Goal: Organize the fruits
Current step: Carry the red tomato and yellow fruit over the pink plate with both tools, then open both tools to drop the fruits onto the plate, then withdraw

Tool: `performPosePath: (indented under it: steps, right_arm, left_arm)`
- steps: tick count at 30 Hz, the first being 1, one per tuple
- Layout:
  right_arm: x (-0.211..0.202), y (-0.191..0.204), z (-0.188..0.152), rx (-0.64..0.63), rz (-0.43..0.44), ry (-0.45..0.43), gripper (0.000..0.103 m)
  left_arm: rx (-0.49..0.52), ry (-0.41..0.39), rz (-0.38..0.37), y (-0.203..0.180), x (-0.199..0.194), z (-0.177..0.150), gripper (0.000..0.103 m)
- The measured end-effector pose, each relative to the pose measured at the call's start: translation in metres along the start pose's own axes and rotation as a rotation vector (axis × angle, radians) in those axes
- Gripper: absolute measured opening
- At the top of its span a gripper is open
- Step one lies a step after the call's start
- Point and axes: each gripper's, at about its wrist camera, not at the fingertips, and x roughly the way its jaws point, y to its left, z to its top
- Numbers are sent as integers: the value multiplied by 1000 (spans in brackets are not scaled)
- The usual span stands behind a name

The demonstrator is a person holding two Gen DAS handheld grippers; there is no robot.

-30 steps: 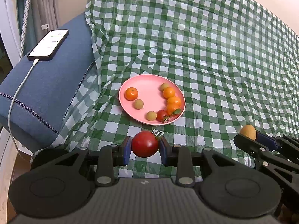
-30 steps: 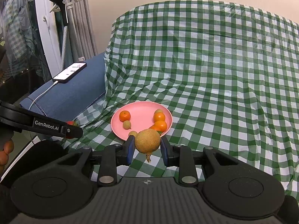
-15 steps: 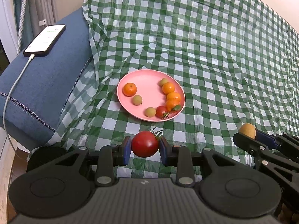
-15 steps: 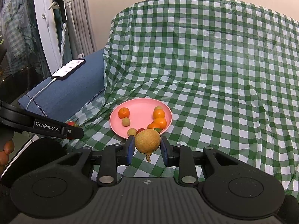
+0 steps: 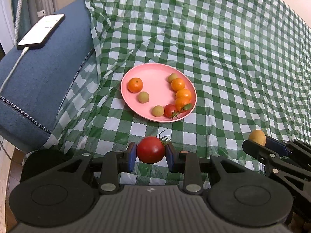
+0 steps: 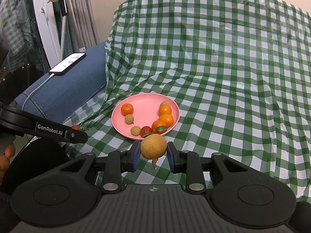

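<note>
A pink plate (image 5: pixel 155 73) (image 6: pixel 147 101) lies on the green checked cloth with several small oranges, greenish round fruits and a red tomato on it. My left gripper (image 5: pixel 151 153) is shut on a red tomato (image 5: pixel 150 149) with a green stalk, held just short of the plate's near rim. My right gripper (image 6: pixel 153 151) is shut on a rough tan round fruit (image 6: pixel 153 146) with a short stem, also just in front of the plate. In the left wrist view that tan fruit (image 5: pixel 257 137) shows at the right, between the right gripper's fingers.
A blue cushion (image 5: pixel 38 71) at the left carries a phone (image 5: pixel 41 31) on a white charging cable. The checked cloth (image 5: pixel 233 58) rises up a backrest behind the plate. A white frame and hanging clothes (image 6: pixel 25 29) stand far left. A hand (image 6: pixel 5 155) grips the left tool.
In the left wrist view the plate has drawn nearer and shifted slightly right as the left gripper moved toward it and down. The right gripper barely moved. Both grips are unchanged.
</note>
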Motion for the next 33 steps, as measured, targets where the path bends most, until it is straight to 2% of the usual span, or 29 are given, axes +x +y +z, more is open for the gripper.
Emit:
performPosePath:
  steps: [5,13,18,28,30,31,32,33]
  right_arm:
    - [22,-6,13,16,-18,12,31]
    - [79,6,37,-74,-12,-3,31]
    - [120,7,42,-84,7,35,31]
    - [183,11,51,-121,13,73,31]
    - [192,12,54,-140,6,77,32]
    - [195,12,56,-151,6,77,42]
    - [196,12,59,-161,5,72,49]
    - [195,12,61,-170,5,62,63]
  left_arm:
    - [9,6,1,6,16,23,35]
    - [20,22,14,11,61,66,35]
    - [25,69,19,12,100,80,35]
    - [53,95,24,11,156,109,35]
    - [66,80,34,10,160,114,50]
    - [67,68,50,9,160,118,81]
    - [59,48,76,10,157,122,103]
    - [46,11,106,10,152,123,103]
